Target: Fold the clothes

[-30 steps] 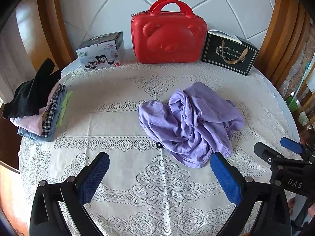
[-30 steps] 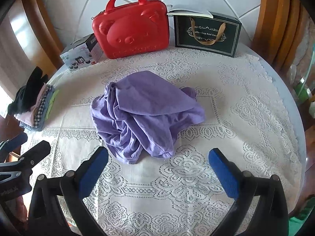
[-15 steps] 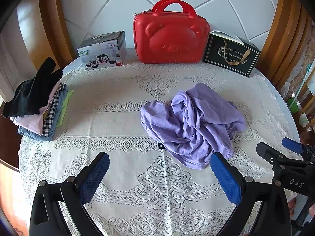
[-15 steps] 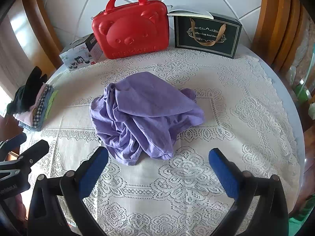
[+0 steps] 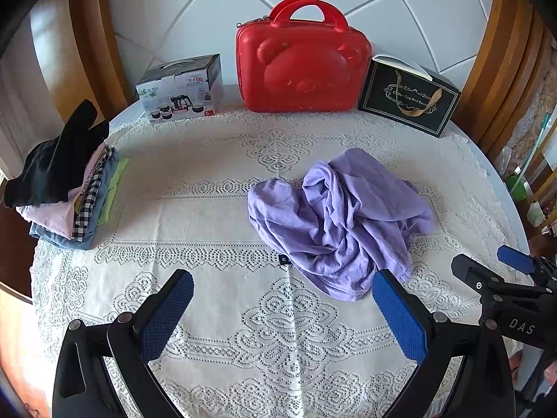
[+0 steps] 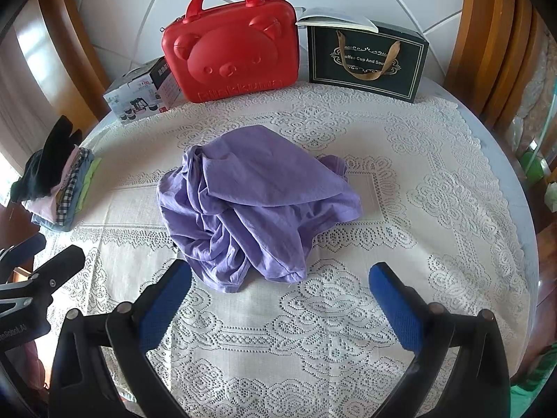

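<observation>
A crumpled purple garment lies in a heap near the middle of the round table with the white lace cloth; it also shows in the right wrist view. My left gripper is open and empty, held over the cloth in front of the heap, toward its left. My right gripper is open and empty, just in front of the heap's near edge. The right gripper shows at the right edge of the left wrist view, and the left gripper at the left edge of the right wrist view.
A stack of folded clothes with a black piece on top sits at the table's left edge. At the back stand a tea-set box, a red bear-face case and a black gift bag. Wooden chair backs ring the table.
Both grippers have drifted slightly back from the heap, which looks a little farther away in both views. The garment has not moved. Both stay open.
</observation>
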Demonstrator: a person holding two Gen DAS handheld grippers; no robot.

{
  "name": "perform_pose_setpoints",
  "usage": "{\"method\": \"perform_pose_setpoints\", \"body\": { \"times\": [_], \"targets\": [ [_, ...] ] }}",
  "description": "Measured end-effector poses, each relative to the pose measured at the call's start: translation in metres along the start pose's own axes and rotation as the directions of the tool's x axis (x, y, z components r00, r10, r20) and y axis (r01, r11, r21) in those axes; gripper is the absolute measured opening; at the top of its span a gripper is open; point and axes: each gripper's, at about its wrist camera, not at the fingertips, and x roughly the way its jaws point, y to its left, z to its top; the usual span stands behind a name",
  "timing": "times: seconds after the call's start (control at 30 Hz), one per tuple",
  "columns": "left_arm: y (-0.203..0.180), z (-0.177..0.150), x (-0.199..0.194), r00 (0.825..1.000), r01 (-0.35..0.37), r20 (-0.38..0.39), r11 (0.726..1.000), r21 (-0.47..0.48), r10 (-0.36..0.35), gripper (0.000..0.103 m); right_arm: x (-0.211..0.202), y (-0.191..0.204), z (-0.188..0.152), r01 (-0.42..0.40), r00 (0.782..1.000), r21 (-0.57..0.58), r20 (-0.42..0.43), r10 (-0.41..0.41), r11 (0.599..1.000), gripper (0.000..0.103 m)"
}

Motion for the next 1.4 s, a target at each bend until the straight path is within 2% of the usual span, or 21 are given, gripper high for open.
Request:
{"method": "perform_pose_setpoints", "body": {
  "times": [0.6,0.73,0.87,0.97,1.1,1.13,1.2,1.23,1.27,1.3,1.33,1.4],
  "targets": [
    [0.011,0.011,0.026,0.999,0.017,-0.027,1.0,-0.013,-0.018,0.103,0.018,0.0,0.008,-0.01,1.0,-0.008,-0.015,0.01,1.0,0.103],
    [0.02,0.014,0.064,0.998,0.005,-0.061,1.0,-0.022,-0.006,0.103,0.039,-0.004,0.011,-0.014,0.999,-0.011,-0.033,0.014,1.0,0.103],
    [0.023,0.014,0.119,0.987,-0.034,-0.155,0.999,-0.006,0.033,0.102,0.068,-0.005,0.014,-0.026,0.996,-0.017,-0.087,0.025,1.0,0.103],
    [0.018,0.016,0.151,0.982,-0.012,-0.19,1.0,-0.001,0.012,0.102,0.093,-0.005,0.018,-0.016,0.993,-0.023,-0.116,0.013,1.0,0.103],
    [0.009,0.023,0.182,0.981,0.06,-0.182,0.998,-0.002,-0.06,0.102,0.127,-0.006,0.024,-0.009,0.987,-0.028,-0.162,0.005,1.0,0.103],
    [0.005,0.024,0.192,0.98,0.071,-0.189,0.997,0.003,-0.07,0.1,0.137,-0.007,0.024,-0.011,0.983,-0.028,-0.183,0.005,1.0,0.103],
    [-0.002,0.025,0.207,0.975,0.092,-0.203,0.996,0.018,-0.086,0.09,0.154,-0.006,0.023,-0.006,0.976,-0.042,-0.216,-0.003,0.999,0.103],
    [-0.006,0.025,0.216,0.972,0.098,-0.216,0.995,0.027,-0.09,0.081,0.161,-0.006,0.022,0.003,0.974,-0.052,-0.226,-0.014,0.999,0.097],
    [-0.01,0.026,0.221,0.972,0.092,-0.221,0.995,0.044,-0.08,0.078,0.168,-0.006,0.021,0.011,0.971,-0.062,-0.236,-0.026,0.998,0.089],
    [-0.014,0.027,0.223,0.976,0.08,-0.21,0.994,0.07,-0.063,0.077,0.174,-0.007,0.02,0.015,0.97,-0.065,-0.24,-0.03,0.998,0.071],
    [-0.019,0.028,0.224,0.979,0.066,-0.199,0.993,0.096,-0.046,0.077,0.18,-0.009,0.018,0.019,0.966,-0.057,-0.256,-0.033,0.998,0.057],
    [-0.021,0.029,0.226,0.98,0.053,-0.194,0.995,0.09,-0.035,0.077,0.185,-0.013,0.018,-0.002,0.963,-0.043,-0.27,-0.009,0.999,0.045]
  ]
}}
